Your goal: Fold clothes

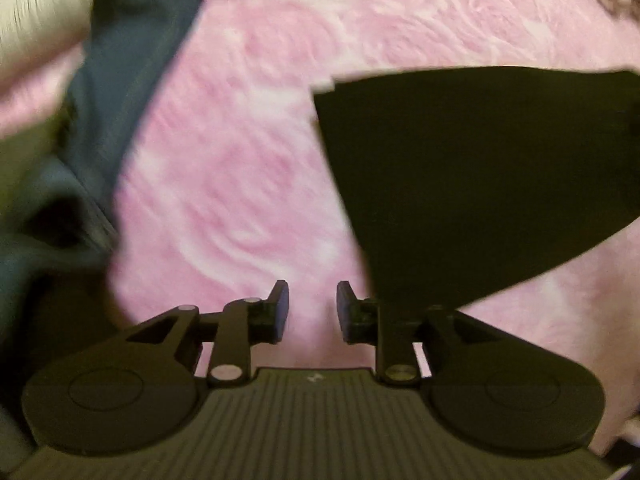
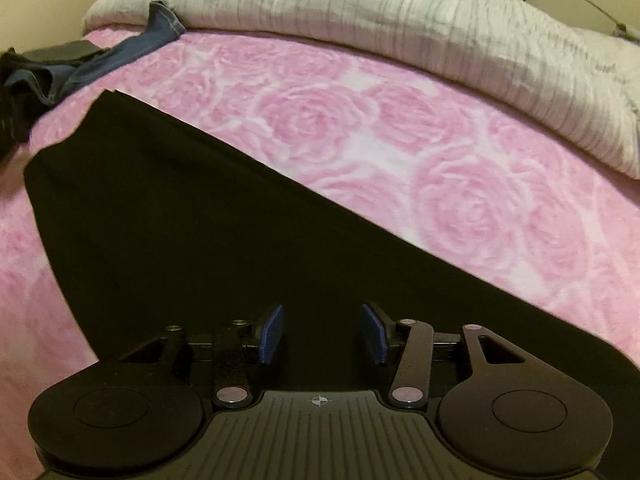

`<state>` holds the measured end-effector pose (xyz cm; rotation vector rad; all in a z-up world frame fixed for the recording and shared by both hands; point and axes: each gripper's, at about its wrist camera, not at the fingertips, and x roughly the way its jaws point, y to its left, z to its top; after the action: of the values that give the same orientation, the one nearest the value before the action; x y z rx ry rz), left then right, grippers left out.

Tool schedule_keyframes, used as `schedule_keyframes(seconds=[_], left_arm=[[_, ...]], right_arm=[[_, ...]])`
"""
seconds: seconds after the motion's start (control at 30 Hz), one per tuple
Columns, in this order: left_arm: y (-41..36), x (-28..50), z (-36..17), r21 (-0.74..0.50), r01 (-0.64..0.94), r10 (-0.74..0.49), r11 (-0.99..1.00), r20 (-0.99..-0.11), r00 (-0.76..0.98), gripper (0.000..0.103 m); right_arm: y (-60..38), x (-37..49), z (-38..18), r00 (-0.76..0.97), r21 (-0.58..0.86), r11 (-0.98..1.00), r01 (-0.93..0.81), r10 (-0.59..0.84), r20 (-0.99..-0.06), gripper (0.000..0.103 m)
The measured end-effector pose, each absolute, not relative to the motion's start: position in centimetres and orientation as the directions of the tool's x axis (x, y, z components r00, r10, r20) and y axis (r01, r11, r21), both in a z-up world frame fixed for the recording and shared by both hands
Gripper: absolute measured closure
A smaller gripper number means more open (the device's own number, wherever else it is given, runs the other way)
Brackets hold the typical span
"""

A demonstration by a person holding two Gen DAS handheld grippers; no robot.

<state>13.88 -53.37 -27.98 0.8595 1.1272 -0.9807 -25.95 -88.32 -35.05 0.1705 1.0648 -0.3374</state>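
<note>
Pink rose blanket (image 1: 248, 152) fills the left wrist view. The left gripper (image 1: 312, 312) is a little open and holds nothing; the black garment (image 1: 472, 176) lies just beside it. In the right wrist view, the right gripper (image 2: 322, 334) hangs open over that flat garment, near a grey quilt (image 2: 400, 20). A sloppy pinch could bunch it or grab the blanket too.

Bed with pink rose-patterned blanket (image 2: 400, 128) carries black folded garment (image 2: 200, 240) near, blue jeans (image 2: 120, 54) far left, grey-white duvet (image 2: 360, 12) far.
</note>
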Motion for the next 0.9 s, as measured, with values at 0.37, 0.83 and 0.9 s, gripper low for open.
schedule_keyframes(seconds=[0.37, 0.83, 0.9], left_arm=[[-65.4, 10.4, -33.8, 0.362, 0.913, -0.21, -0.187, -0.923, 0.322, 0.063], [-63.6, 8.9, -33.2, 0.368, 0.903, -0.146, -0.22, -0.928, 0.343, 0.103], [-64.1, 8.4, -32.5, 0.373, 0.899, -0.198, -0.227, -0.922, 0.333, 0.103]], right_arm=[[-93.4, -28.7, -37.1, 0.338, -0.271, 0.948, 0.165, -0.313, -0.888, 0.055], [-101.0, -29.9, -39.2, 0.242, -0.182, 0.979, -0.09, -0.156, -0.958, 0.055], [-101.6, -29.3, -39.3, 0.225, -0.139, 0.984, -0.112, -0.111, -0.968, 0.055]])
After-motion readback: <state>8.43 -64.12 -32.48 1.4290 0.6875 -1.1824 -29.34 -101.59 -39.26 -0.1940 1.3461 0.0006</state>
